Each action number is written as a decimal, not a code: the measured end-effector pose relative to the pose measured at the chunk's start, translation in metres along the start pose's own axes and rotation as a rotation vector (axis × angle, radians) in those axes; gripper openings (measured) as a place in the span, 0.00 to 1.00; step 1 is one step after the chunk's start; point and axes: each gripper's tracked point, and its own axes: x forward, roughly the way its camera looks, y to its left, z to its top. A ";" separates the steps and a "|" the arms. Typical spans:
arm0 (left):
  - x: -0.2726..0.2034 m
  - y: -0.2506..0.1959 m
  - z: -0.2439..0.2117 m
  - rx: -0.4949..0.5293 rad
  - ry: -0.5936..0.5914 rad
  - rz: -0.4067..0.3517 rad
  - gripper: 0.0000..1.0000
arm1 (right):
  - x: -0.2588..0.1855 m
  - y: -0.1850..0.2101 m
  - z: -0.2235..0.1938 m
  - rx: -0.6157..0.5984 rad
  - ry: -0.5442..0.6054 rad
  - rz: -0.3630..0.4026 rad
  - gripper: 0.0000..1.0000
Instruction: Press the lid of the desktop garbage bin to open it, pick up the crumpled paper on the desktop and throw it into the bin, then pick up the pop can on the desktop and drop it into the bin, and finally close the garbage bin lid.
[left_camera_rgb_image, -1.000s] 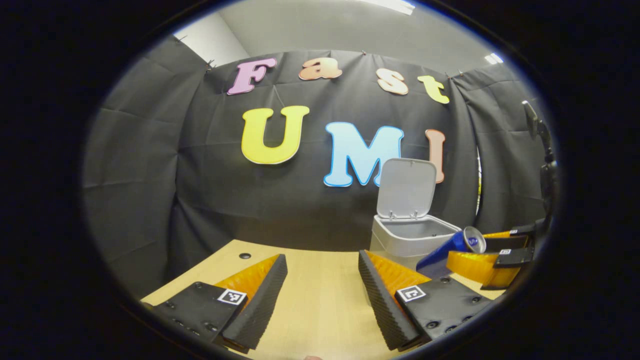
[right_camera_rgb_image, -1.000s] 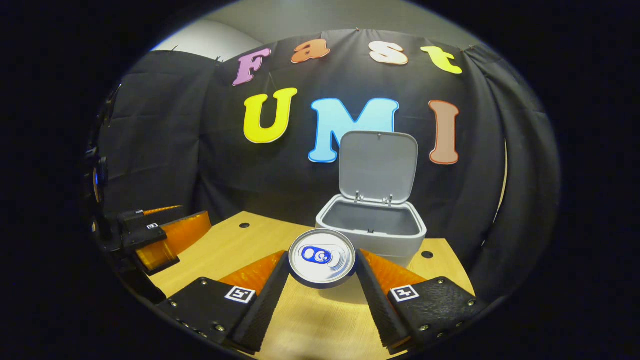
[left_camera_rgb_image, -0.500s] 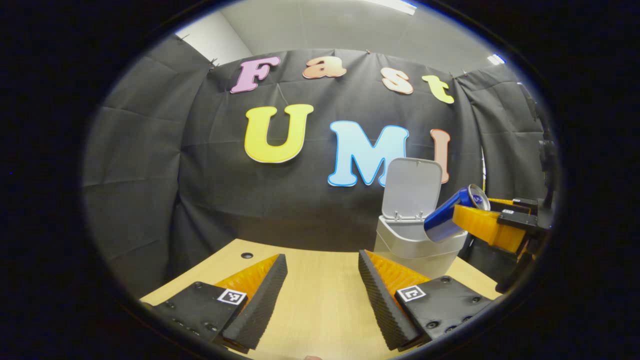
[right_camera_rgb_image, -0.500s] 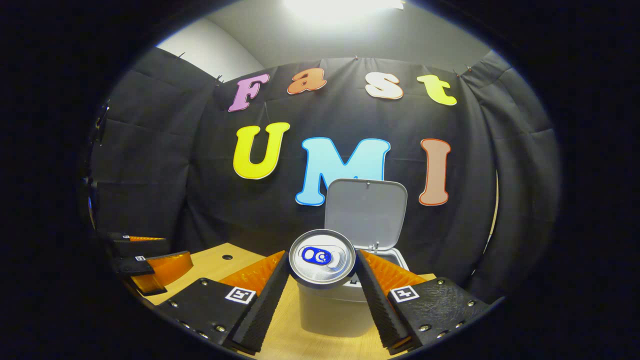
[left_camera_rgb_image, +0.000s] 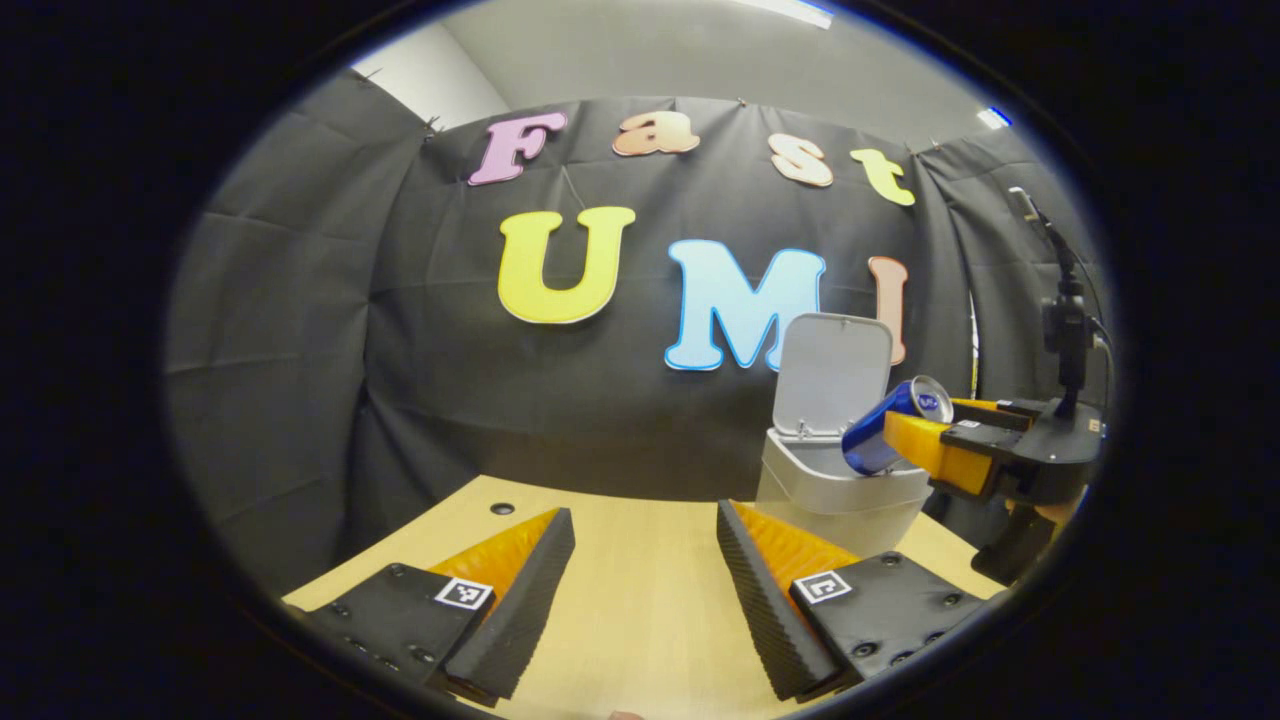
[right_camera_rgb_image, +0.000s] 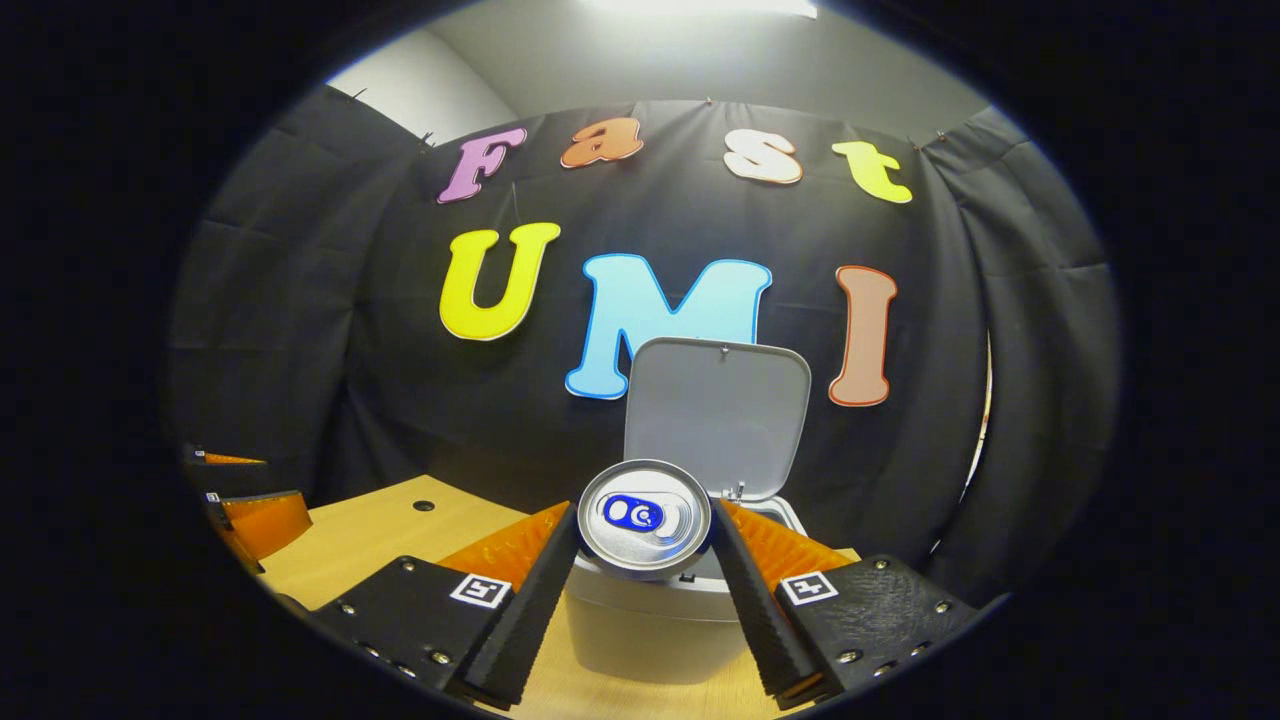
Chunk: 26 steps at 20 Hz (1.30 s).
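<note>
My right hand-held gripper (right_camera_rgb_image: 642, 560) is clamped on a blue aluminium pop can (right_camera_rgb_image: 644, 516), one finger pressing each side, the silver top with its blue tab facing my camera. In the left gripper view the can (left_camera_rgb_image: 888, 424) is tilted, its base dipping over the rim of the small grey plastic desktop garbage bin (left_camera_rgb_image: 840, 490). The bin's flat grey lid (right_camera_rgb_image: 716, 415) stands upright behind the opening. To drop it well, I judge I should carry the can a little farther over the middle of the opening, clear of the lid, then spread the fingers so it slides in base first. My left hand-held gripper (left_camera_rgb_image: 640, 590) hovers wide open and empty over the pale wooden counter (left_camera_rgb_image: 640, 620), left of the bin. I can make out no readable brand or writing on the can; the fingers carry small square black-and-white markers.
</note>
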 end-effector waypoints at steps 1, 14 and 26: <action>-0.001 0.000 0.000 0.002 -0.001 -0.002 0.96 | 0.003 0.001 -0.004 -0.001 0.014 0.005 0.83; 0.001 0.002 -0.002 -0.001 0.006 -0.007 0.96 | 0.026 0.000 -0.023 0.020 0.103 -0.018 0.85; 0.001 0.008 0.004 0.014 -0.013 -0.007 0.94 | 0.029 -0.012 0.004 0.036 0.057 -0.054 0.88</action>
